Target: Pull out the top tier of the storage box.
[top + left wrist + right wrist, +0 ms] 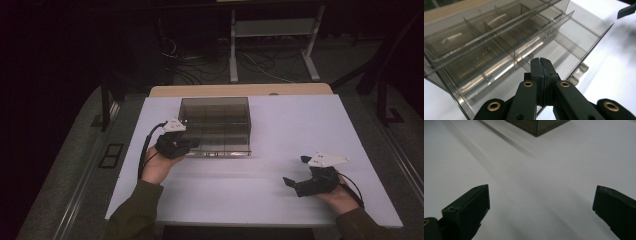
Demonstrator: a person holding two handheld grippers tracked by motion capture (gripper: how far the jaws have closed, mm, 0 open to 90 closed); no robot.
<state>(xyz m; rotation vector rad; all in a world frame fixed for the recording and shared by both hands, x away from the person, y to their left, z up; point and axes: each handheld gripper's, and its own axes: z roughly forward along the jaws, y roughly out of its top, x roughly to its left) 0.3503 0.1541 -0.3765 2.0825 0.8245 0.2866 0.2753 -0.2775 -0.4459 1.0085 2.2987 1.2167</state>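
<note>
A smoky clear plastic organiser box stands at the back middle of the white table. Its bottom drawer is slid out toward me, and thin dividers split it into compartments. My left gripper is at the drawer's front left corner. In the left gripper view, that gripper is shut, pads pressed flat together with nothing showing between them, hanging over the open drawer. My right gripper rests low at the table's front right. It stands wide open over bare table.
The drawer's small front handle juts out at its lip. A corner of the box lies far ahead of the right jaws. Beyond the table's wooden back edge are floor cables and a white frame stand.
</note>
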